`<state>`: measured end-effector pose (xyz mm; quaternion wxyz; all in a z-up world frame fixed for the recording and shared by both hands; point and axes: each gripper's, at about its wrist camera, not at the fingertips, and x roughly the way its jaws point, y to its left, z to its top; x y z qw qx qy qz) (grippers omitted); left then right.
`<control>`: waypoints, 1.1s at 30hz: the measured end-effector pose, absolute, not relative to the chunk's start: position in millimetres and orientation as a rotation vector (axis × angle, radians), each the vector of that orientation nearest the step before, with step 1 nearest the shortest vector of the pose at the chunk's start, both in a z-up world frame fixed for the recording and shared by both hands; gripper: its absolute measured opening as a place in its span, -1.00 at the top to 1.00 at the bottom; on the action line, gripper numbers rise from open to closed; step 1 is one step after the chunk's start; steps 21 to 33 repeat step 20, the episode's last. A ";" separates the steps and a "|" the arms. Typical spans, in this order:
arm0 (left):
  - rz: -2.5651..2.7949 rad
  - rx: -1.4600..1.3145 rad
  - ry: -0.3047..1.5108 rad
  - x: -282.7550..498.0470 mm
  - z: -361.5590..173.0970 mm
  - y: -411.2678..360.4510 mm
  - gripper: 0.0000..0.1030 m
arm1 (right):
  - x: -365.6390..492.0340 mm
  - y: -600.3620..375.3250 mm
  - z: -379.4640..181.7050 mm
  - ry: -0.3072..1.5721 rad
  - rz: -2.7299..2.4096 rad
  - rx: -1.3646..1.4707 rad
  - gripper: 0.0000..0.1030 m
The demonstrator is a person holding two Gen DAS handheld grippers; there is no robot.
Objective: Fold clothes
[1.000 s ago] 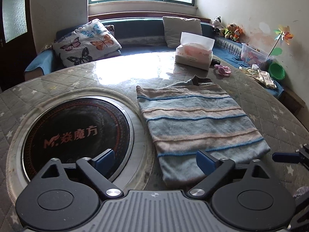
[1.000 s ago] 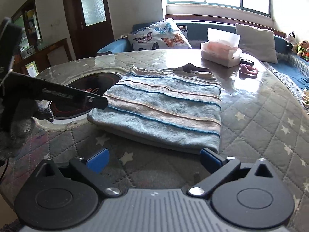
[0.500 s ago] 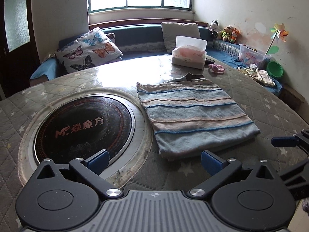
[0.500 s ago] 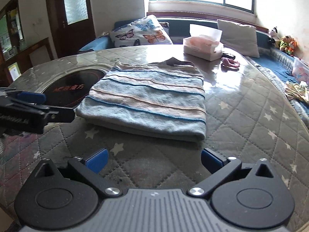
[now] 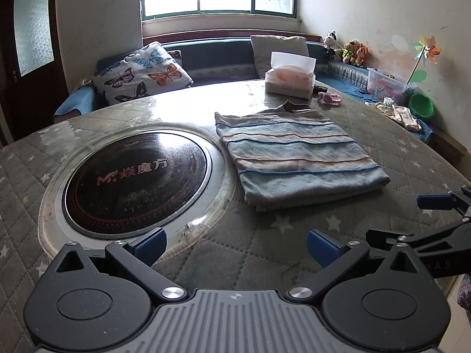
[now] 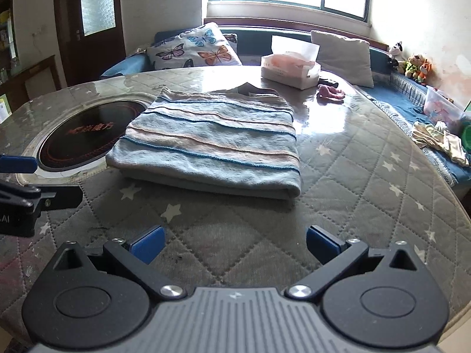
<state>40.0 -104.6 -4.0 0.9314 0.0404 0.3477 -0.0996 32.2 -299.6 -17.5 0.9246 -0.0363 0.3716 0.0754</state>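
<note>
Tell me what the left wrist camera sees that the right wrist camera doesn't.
Only the left wrist view shows the pinwheel, the green bowl and the whole round cooktop. Only the right wrist view shows the wooden cabinet by the door. Both show the folded striped garment, tissue box, butterfly pillow, and each other's open tool.

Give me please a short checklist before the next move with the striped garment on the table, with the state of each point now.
1. Left tongs open and holding nothing: ok.
2. Right tongs open and holding nothing: ok.
3. Striped garment lies folded in a flat rectangle: ok.
4. Garment sits off the black cooktop, beside its rim: ok.
5. Tissue box and pink item lie apart from the garment: ok.
6. Layers underneath are even: cannot tell, hidden; a dark collar part sticks out at the far edge.
</note>
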 end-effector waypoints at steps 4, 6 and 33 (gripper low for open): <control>-0.207 0.081 0.707 32.1 -4.4 -105.8 -1.00 | 26.2 -297.5 -18.8 0.756 0.137 -0.083 -1.00; -0.209 0.080 0.704 28.2 -4.6 -106.4 -1.00 | 23.5 -296.6 -18.7 0.753 0.133 -0.085 -1.00; -0.206 0.075 0.677 2.9 -5.6 -107.4 -1.00 | 5.5 -290.3 -16.2 0.730 0.119 -0.094 -1.00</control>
